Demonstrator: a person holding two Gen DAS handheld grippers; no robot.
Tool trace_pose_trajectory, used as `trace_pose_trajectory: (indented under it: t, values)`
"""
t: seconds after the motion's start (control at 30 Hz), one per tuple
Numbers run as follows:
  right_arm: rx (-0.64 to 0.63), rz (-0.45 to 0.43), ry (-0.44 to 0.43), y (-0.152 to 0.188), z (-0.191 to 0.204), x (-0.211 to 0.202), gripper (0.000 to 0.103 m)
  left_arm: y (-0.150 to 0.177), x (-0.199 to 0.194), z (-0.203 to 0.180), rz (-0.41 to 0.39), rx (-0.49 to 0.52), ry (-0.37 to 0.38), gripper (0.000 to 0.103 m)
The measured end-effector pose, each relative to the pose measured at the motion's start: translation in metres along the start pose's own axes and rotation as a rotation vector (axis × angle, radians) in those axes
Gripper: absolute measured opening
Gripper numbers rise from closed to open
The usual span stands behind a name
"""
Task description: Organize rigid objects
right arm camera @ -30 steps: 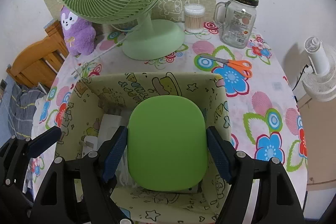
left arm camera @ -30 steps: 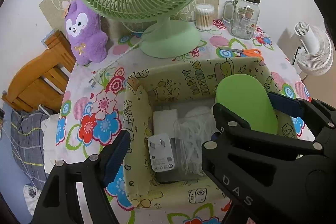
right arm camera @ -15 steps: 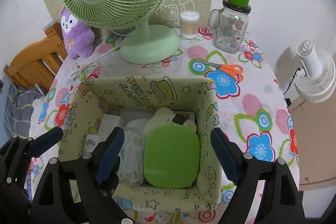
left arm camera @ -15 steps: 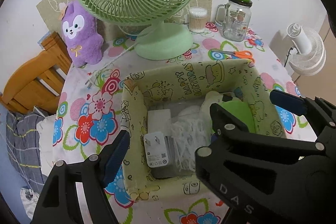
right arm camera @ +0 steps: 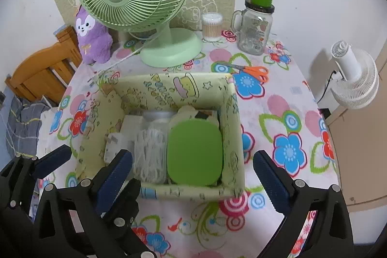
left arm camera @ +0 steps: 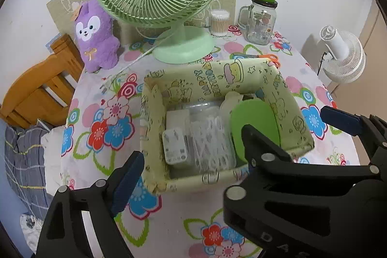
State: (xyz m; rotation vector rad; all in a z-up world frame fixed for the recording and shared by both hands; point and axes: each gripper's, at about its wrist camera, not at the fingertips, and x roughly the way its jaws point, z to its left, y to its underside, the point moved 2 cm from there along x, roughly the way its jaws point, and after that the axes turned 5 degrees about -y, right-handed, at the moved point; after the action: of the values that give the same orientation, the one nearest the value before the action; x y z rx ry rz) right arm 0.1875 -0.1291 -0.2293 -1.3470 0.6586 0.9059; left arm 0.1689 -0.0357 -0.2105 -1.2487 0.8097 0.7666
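A yellow cartoon-print storage box point(right arm camera: 233, 127) point(left arm camera: 293, 113) stands on the flowered table. Inside it lie a flat green rounded object point(right arm camera: 194, 151) point(left arm camera: 256, 125) at the right, a clear bag of white items point(right arm camera: 150, 154) point(left arm camera: 210, 139) in the middle, and a white plug adapter point(left arm camera: 174, 145) point(right arm camera: 112, 145) at the left. My right gripper point(right arm camera: 193, 175) is open and empty above the box's near edge. My left gripper point(left arm camera: 232, 149) is open and empty at the box's near side; the right gripper's body hides part of the box in the left wrist view.
A green desk fan point(right arm camera: 145, 4), a purple plush toy point(right arm camera: 93, 40), a cotton-swab jar point(right arm camera: 212, 27), a glass mug jar with a green cup on it point(right arm camera: 256, 25) and orange scissors point(right arm camera: 251, 70) stand beyond the box. A wooden chair point(right arm camera: 43, 71) is left, a white fan point(right arm camera: 353, 76) right.
The right gripper opened and let go of the green object, which now lies in the box. Both grippers have pulled back and up from the box.
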Motion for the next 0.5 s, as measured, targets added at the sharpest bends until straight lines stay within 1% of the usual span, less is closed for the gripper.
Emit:
trace_pose_trajectory:
  t: [0.17, 0.33, 0.5]
  values:
    - [0.018, 0.001, 0.012, 0.010, -0.002, -0.012, 0.101, 0.011, -0.011, 0.005, -0.002, -0.016, -0.006, 0.091]
    - [0.032, -0.003, 0.048, 0.020, -0.006, -0.026, 0.101, 0.019, -0.024, 0.010, -0.026, -0.021, -0.024, 0.095]
    - [0.052, -0.001, 0.028, 0.028, -0.009, -0.038, 0.101, 0.025, -0.036, 0.015, -0.038, -0.030, -0.024, 0.095]
